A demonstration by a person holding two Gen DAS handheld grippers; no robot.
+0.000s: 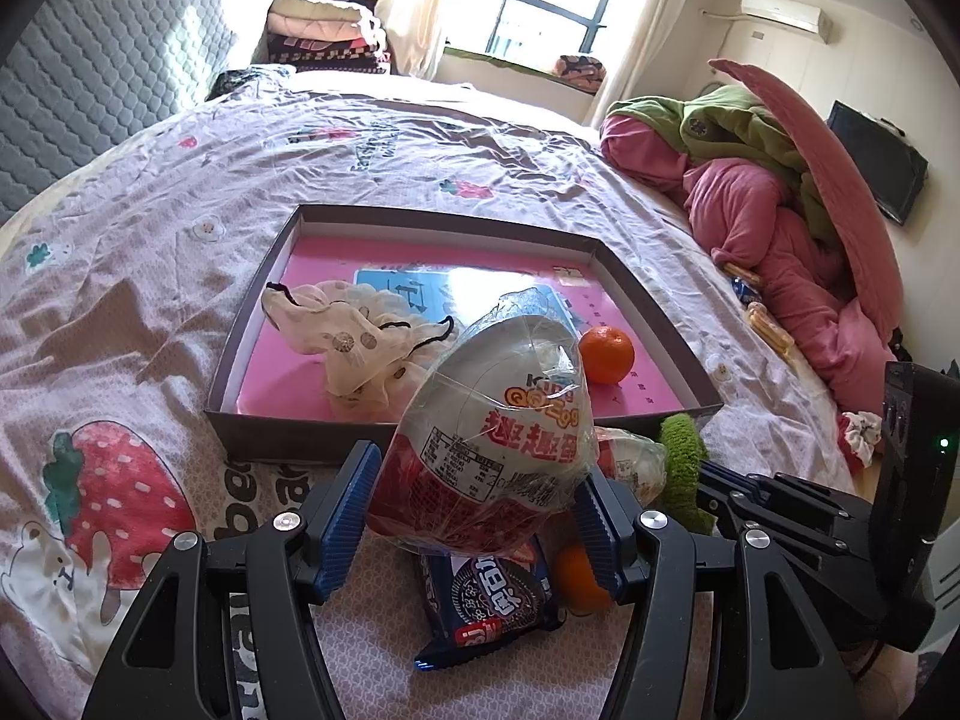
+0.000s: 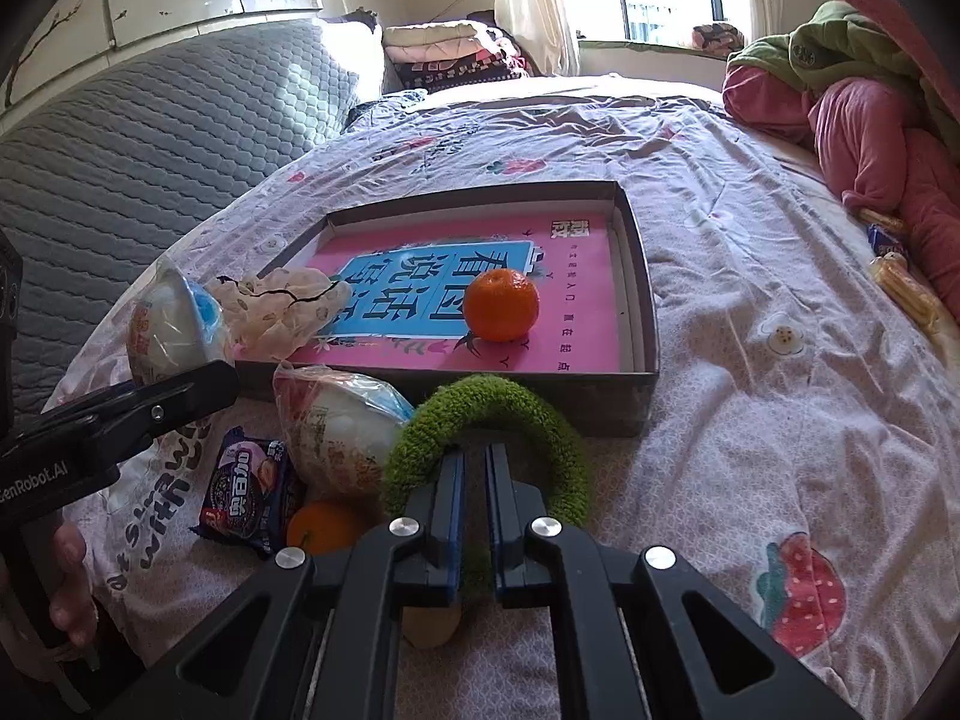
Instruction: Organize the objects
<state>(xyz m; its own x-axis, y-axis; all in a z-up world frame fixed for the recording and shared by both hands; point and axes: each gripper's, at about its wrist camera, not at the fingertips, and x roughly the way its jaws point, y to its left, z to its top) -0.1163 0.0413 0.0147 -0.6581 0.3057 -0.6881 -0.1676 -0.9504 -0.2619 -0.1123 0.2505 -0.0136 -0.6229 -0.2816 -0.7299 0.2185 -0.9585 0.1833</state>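
While the left hand-held gripper [image 1: 474, 516] pinches a wrapped egg-shaped snack [image 1: 498, 420] between its blue pads, lifted above the bedsheet [image 1: 180, 180] at the near wall of the shallow box [image 1: 288, 438], the right hand-held gripper [image 2: 474, 510] has its pads pressed together on a fuzzy green ring [image 2: 486, 396], gripping the ring's near side just in front of the box's near wall. Box sits on the bed with a pink printed card lining its bottom; inside it lie a mandarin orange [image 2: 501, 305] near the right side and a cream dotted fabric pouch [image 2: 282, 312] at the left, draping toward the near-left corner. On the sheet in front of the box: a second wrapped egg snack [image 2: 336, 420] just left of the green ring, a dark cookie packet [image 2: 249, 489] beside it, and a second orange [image 2: 324, 525] touching the packet's right edge, partly hidden by the right gripper. A person's fingers [image 2: 69, 576] show at the lower left of the right wrist view, on the left gripper's handle. Pink and green bedding [image 1: 780, 210] is piled at the right of the bed, with small snack packs [image 2: 900, 282] just beside it.
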